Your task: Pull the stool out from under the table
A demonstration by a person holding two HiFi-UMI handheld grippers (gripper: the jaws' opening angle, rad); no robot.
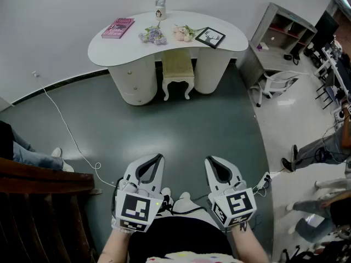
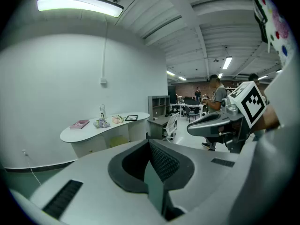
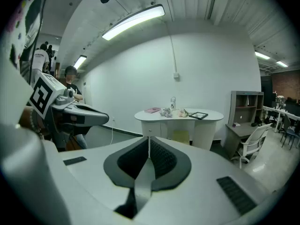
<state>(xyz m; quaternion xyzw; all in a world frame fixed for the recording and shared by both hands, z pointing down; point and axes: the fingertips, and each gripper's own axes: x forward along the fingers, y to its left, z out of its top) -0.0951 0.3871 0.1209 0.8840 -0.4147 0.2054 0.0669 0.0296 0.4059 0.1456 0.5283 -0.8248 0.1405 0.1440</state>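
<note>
Stool [image 1: 177,70] beyond left gripper [image 1: 157,159], right gripper [image 1: 211,161]

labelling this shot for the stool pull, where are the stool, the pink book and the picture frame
stool [image 1: 177,67], head view, on its seat cushion
pink book [image 1: 118,27], head view, middle of its cover
picture frame [image 1: 210,36], head view, middle of the picture
</note>
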